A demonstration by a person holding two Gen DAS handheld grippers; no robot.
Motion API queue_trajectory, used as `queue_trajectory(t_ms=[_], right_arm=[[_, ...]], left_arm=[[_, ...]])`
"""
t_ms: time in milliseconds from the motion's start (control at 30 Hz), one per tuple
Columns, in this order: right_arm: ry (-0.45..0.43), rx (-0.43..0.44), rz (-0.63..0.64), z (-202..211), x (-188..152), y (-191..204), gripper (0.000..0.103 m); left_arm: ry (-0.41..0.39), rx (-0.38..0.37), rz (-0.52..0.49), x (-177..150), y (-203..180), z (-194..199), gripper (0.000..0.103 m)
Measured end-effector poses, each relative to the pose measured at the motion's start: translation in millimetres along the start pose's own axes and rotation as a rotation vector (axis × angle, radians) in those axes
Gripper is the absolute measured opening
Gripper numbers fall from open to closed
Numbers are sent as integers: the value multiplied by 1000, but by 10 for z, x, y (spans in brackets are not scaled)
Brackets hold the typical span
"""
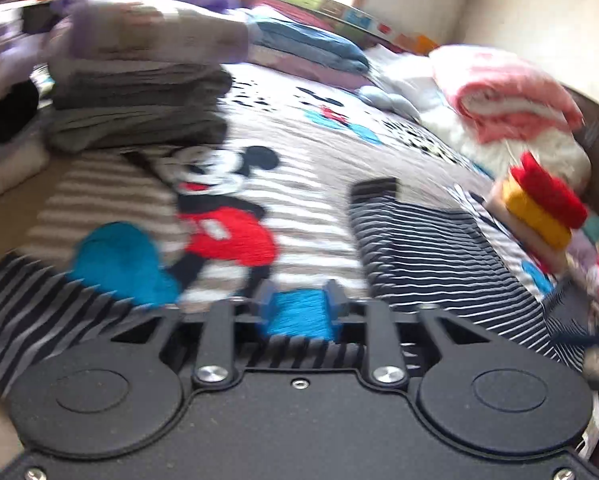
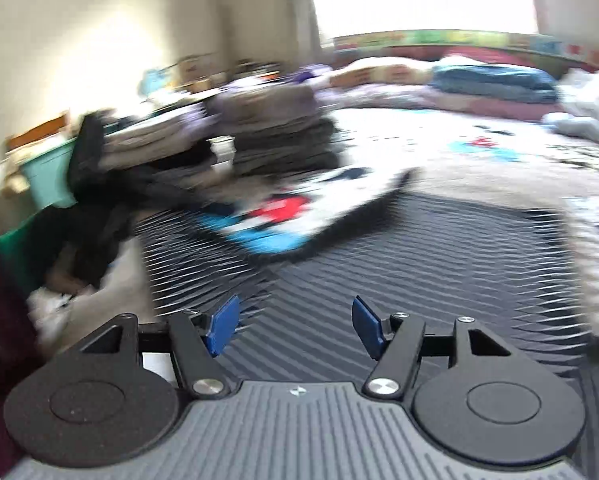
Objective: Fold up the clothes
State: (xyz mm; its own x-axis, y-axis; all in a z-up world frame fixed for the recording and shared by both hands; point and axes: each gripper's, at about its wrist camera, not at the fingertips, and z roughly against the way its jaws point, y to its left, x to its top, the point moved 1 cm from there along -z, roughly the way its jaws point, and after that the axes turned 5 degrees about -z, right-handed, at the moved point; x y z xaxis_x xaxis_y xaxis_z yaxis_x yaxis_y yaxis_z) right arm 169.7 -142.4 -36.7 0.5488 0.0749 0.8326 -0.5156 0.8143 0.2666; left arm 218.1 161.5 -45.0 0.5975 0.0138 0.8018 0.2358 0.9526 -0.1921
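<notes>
My left gripper and right gripper both hover with fingers parted, holding nothing; the dark navy white-striped garment lies just beneath (blurred). I'd pinch matching edges, then fold evenly.

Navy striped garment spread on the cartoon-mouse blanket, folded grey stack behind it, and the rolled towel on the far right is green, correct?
Not quite: the rolled towel is pink, as the left wrist view shows. The striped garment, blanket and grey stack are as you say.
</notes>
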Motion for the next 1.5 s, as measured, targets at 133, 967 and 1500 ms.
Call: queue_trajectory(t_ms=[133,967,1500], right_arm=[[-16,-103,-84,-59,133,-646,63],[-1,-167,-201,-405,411,-1823,58],[3,-8,-616,-1193,663,-2776,8]], left_arm=[[11,-33,-146,153,-353,-317,44],[34,137,-85,618,-38,-829,36],[137,-277,688,747,924,-1856,3]])
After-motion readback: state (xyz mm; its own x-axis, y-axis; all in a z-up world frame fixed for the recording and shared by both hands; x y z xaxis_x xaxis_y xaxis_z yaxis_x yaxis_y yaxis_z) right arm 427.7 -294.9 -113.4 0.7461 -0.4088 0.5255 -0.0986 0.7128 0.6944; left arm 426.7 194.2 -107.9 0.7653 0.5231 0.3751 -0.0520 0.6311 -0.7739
